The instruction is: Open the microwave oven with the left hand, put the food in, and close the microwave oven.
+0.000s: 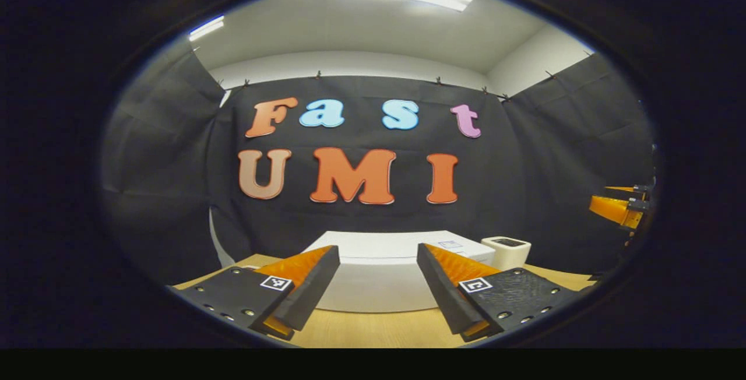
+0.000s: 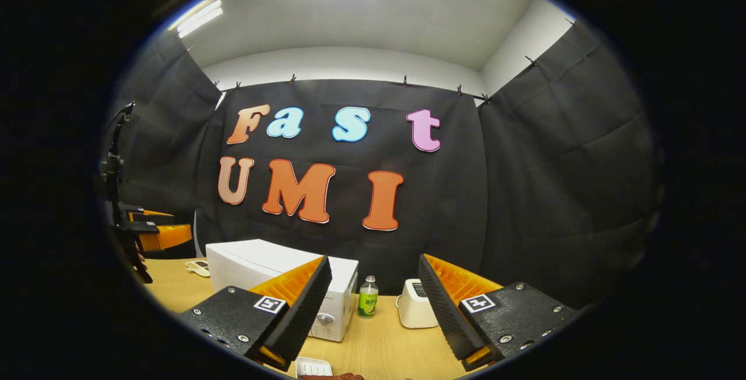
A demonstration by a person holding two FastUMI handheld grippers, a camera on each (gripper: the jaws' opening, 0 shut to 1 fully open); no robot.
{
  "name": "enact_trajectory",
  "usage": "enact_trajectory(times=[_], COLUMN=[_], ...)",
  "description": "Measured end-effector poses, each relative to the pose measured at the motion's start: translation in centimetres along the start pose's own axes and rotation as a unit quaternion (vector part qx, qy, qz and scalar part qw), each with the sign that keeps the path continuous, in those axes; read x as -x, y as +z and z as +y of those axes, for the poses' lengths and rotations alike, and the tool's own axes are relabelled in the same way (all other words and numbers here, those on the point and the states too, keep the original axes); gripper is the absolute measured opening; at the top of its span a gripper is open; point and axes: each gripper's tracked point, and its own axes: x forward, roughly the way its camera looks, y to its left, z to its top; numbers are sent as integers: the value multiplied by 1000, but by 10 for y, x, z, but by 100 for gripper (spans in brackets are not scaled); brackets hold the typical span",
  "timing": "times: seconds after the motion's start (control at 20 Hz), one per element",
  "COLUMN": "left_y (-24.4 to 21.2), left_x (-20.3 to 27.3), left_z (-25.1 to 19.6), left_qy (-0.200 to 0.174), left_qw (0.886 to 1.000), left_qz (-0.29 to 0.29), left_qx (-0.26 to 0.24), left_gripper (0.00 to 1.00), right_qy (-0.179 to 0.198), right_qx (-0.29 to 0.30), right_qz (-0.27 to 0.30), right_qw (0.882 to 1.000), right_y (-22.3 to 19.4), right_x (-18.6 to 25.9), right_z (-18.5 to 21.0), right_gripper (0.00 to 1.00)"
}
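The white microwave (image 1: 379,272) stands on the wooden table (image 1: 373,327) straight ahead of my left gripper (image 1: 377,252), which is open and empty, a short way back from it. In the right gripper view the microwave (image 2: 256,266) is at the left, its door shut and a round knob (image 2: 325,319) on the front. My right gripper (image 2: 374,260) is open and holds nothing. Below it, at the bottom edge, a white tray (image 2: 313,366) carries brownish food (image 2: 338,376). The other gripper shows at the far right (image 1: 618,208) and at the far left (image 2: 166,234).
A small white appliance (image 1: 507,250) stands right of the microwave, also seen in the right gripper view (image 2: 415,305). A green bottle (image 2: 368,297) stands between it and the microwave. A small white object (image 2: 198,267) lies left of the microwave. Black cloth closes the booth behind.
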Motion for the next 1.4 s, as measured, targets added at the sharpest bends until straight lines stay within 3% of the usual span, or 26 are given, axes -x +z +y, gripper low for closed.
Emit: enact_trajectory(times=[0.3, 0.55, 0.7, 0.85, 0.9, 0.95, 1.15, 1.4], left_y=[-59, -116, -148, -186, -196, -206, -224, -254], left_x=[-25, -53, -75, -93, -98, -102, -122, -142], left_z=[-64, -99, -118, -121, -123, -128, -139, -137], left_qy=[-42, -58, -67, -48, -40, -37, -28, -2], left_qw=[999, 995, 993, 993, 993, 993, 993, 990], left_qz=[31, 72, 90, 106, 107, 111, 116, 141], left_qx=[8, 24, 31, 17, 14, 15, 24, 31], left_gripper=[88, 88, 88, 90, 95, 80, 75, 39], right_qy=[-3, -1, 10, 12, 9, 8, 3, -2], right_qx=[-7, -3, -30, -38, -39, -42, -53, -66], right_qz=[29, 57, 85, 101, 104, 107, 122, 141], right_qw=[1000, 998, 996, 994, 994, 993, 991, 988], right_y=[-49, -90, -117, -135, -140, -144, -163, -184], right_x=[24, 41, 49, 51, 52, 53, 53, 53], right_z=[-17, -31, -28, -38, -42, -44, -53, -58], right_gripper=[94, 94, 94, 93, 94, 94, 94, 94])
